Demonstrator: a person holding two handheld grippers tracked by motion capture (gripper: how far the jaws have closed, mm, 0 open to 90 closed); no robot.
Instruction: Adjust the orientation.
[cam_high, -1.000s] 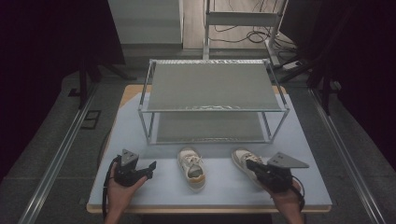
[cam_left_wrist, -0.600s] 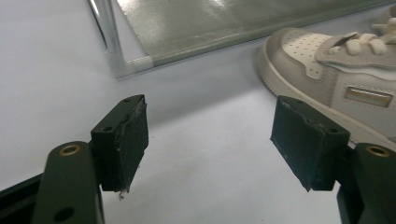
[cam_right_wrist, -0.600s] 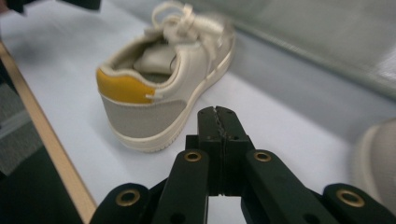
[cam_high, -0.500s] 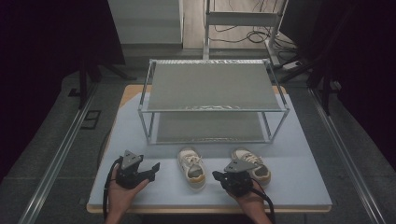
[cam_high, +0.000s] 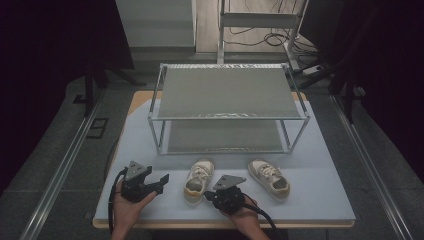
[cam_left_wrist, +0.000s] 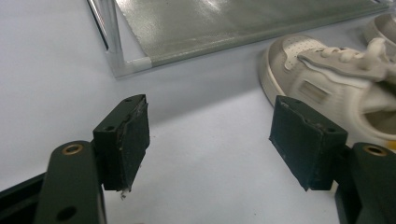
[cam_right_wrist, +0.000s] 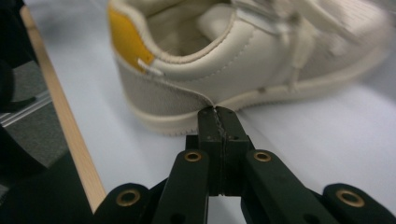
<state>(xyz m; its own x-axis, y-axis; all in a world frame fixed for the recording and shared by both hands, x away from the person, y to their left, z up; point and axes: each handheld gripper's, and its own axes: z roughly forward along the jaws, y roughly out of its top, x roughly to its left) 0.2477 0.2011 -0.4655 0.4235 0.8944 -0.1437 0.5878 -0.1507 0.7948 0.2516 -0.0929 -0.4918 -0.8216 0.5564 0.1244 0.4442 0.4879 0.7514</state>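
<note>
**Table inventory: two tools, two shoes, one rack**

1. Left tool (cam_high: 159, 181). You held it in your left hand (cam_high: 131, 207) at the near left of the table (cam_high: 320, 200), pointing to the right toward the nearer shoe. In the left gripper view its jaws stood wide apart and released, with bare table surface between them and nothing in the gap.

2. Right tool (cam_right_wrist: 217, 114). You held it in your right hand (cam_high: 244, 216) at the near edge of the table, just right of the nearer shoe's heel. In the right gripper view its jaws were clenched flat against each other, nothing between them, and their tips sat right at the heel end of that shoe, at the seam above the sole. Whether the tips touched the shoe could not be told.

3. Left shoe (cam_high: 198, 178). A cream sneaker with white laces and a yellow patch inside the heel. It stood upright on the table between your two tools, heel toward you, toe toward the rack.

4. Right shoe (cam_high: 270, 177). A matching cream sneaker, upright on the table to the right of the first and apart from it, angled with its toe toward the near right.

5. Rack (cam_high: 227, 92). A two-tier frame of metal tubing with grey panels stood beyond both shoes at the middle of the table. Both tiers were bare. In the left gripper view its near corner post and lower panel showed just beyond the left tool's jaws.
</note>
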